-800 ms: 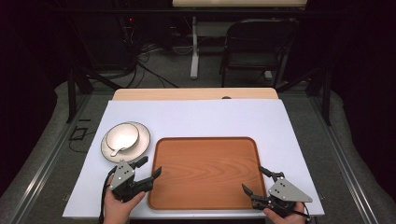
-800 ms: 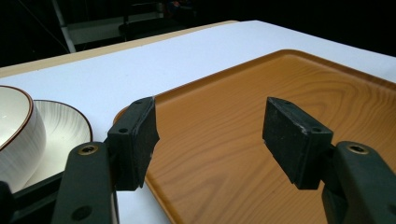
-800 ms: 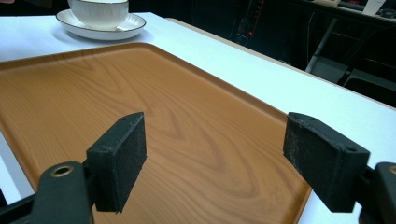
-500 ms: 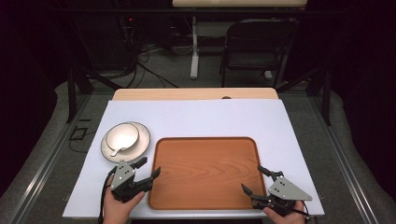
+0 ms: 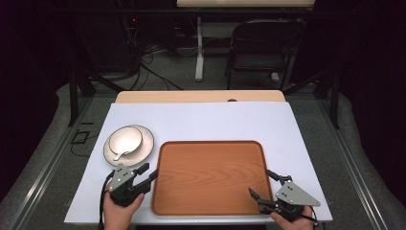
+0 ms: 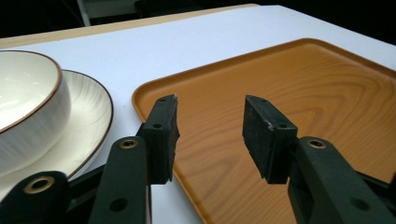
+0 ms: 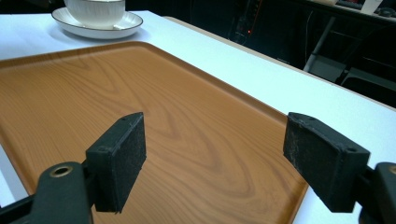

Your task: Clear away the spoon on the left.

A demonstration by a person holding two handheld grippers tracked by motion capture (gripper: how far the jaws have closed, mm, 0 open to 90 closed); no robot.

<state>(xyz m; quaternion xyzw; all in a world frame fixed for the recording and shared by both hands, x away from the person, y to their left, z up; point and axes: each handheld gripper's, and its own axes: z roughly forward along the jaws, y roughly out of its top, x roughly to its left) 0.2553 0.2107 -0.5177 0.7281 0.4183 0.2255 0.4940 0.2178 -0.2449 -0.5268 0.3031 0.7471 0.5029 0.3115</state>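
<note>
High view, left to right. The bowl stands on the plate at the left of the white table, just far of the left gripper; the left gripper view cuts off both dishes at its left edge. The left hand enters from the near edge, its forearm out of frame, and points its gripper toward the near left corner of the wooden tray. Its jaws stand apart with nothing between them, one over bare table, the other over the tray's rim. The tray lies centred near the table's near edge, with open white surface far of it. At the near right corner the right hand, partly cut off, aims the right gripper inward across the tray's corner, jaws wide apart and holding nothing. Whether either gripper touches the tray cannot be told.
</note>
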